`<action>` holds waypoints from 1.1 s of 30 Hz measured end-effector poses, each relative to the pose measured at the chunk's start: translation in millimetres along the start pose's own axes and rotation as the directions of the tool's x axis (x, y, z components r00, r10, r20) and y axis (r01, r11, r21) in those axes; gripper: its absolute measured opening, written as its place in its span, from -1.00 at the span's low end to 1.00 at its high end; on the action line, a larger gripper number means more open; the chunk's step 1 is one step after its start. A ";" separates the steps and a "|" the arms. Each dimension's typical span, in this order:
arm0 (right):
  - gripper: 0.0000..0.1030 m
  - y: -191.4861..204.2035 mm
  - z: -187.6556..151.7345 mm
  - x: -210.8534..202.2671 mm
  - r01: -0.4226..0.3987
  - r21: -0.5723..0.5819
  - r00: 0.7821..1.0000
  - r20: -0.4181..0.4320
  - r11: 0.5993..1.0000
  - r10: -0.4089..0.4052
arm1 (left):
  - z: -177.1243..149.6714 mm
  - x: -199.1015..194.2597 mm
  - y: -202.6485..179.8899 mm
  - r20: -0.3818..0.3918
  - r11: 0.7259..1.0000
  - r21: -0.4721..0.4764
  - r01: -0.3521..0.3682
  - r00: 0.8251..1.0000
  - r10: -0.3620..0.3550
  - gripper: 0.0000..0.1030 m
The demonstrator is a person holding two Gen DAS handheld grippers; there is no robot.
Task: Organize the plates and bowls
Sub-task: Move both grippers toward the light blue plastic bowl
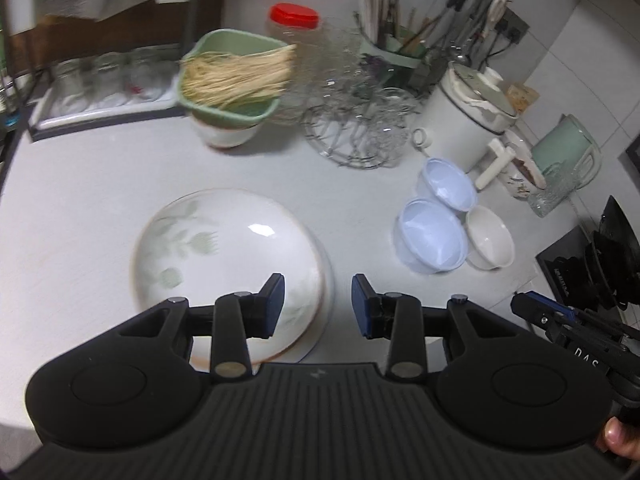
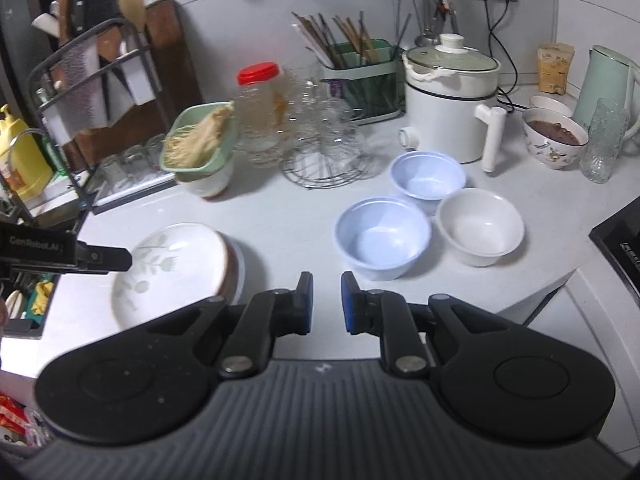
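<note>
A white kitchen desk (image 1: 80, 208) carries everything. The left gripper (image 1: 318, 304) has its fingers parted and empty above the floral plate (image 1: 224, 264). The right gripper (image 2: 325, 300) is closed, empty, two blue bowls (image 2: 382, 236) ahead.

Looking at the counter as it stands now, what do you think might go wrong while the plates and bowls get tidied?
1. The floral plate sits tilted on the dish beneath it, close to the counter's front edge; a careless nudge could slide it off.
2. The two blue bowls and the white bowl are packed together, so gripping one may knock its neighbours.
3. The glass cups on the wire rack stand just behind and could be bumped.
</note>
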State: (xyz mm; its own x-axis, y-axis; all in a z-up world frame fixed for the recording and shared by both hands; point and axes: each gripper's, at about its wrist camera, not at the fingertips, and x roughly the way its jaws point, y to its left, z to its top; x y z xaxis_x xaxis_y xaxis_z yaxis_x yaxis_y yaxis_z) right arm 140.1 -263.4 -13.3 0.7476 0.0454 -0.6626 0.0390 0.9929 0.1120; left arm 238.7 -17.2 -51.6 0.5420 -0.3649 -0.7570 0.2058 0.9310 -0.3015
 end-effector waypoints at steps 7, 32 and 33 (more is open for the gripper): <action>-0.66 -26.0 17.8 12.3 0.011 -0.024 0.999 0.050 1.000 -0.010 | 24.3 35.9 -22.0 0.010 1.000 0.020 -0.017 1.000 0.016 -0.20; -0.07 -83.4 19.1 93.8 -0.023 0.129 0.999 -0.039 0.991 0.028 | 65.7 158.7 -66.7 -0.154 0.996 0.006 0.087 0.984 -0.085 0.23; -0.07 -85.3 18.5 97.1 -0.031 0.143 0.998 -0.046 0.989 0.038 | 65.8 163.9 -66.0 -0.161 0.996 -0.007 0.092 0.983 -0.092 0.22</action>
State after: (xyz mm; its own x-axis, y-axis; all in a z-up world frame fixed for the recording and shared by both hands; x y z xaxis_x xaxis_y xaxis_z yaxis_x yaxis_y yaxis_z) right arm 221.7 -345.8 -73.5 0.7172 0.0885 -0.6912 0.1097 0.9652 0.2374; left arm 367.6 -138.0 -117.6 0.3826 -0.4453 -0.8095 0.2488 0.8935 -0.3739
